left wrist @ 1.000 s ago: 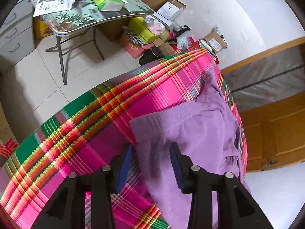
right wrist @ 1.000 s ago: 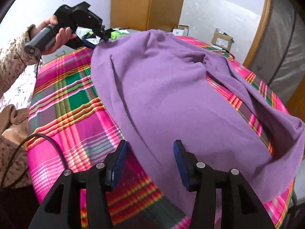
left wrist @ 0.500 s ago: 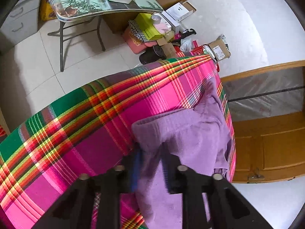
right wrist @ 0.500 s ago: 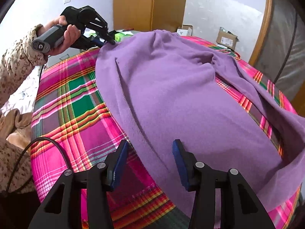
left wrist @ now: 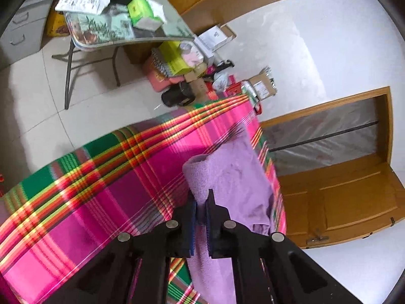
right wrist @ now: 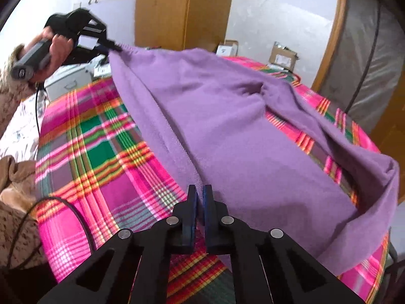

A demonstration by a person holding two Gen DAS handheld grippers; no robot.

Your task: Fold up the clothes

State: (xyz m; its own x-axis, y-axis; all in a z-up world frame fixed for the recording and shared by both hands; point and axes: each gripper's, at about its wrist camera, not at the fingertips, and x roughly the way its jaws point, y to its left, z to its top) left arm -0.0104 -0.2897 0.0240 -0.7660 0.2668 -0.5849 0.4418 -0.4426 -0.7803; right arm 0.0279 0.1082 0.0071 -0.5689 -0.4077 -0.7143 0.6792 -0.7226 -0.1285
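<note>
Through my left wrist camera, I am pinching a rolled edge of the purple garment (left wrist: 227,177) in my left gripper (left wrist: 200,202), the two blue-padded fingers (left wrist: 192,217) pressed nearly together with the fabric caught between them. The cloth is hanging away from the pinch and trailing down over the pink, green and orange plaid cloth (left wrist: 101,190) that is covering the table. Beyond the table edge, a folding table (left wrist: 121,33) is standing on the tiled floor, piled with papers and a green box (left wrist: 141,12), and cardboard boxes (left wrist: 260,88) are sitting against the white wall near a wooden door (left wrist: 341,215).

Through my right wrist camera, I am gripping the near hem of the purple garment (right wrist: 227,131) in my right gripper (right wrist: 199,197), its fingers drawn almost shut on the fabric. The garment is stretching across the plaid cloth (right wrist: 101,157) from this pinch up to the far corner, where my left hand (right wrist: 50,50) is holding the left gripper (right wrist: 114,47) clear above the table with the cloth hanging from its tip. The right side of the garment is lying rumpled toward the table's far edge. A wooden wardrobe (right wrist: 182,10) is standing behind.
</note>
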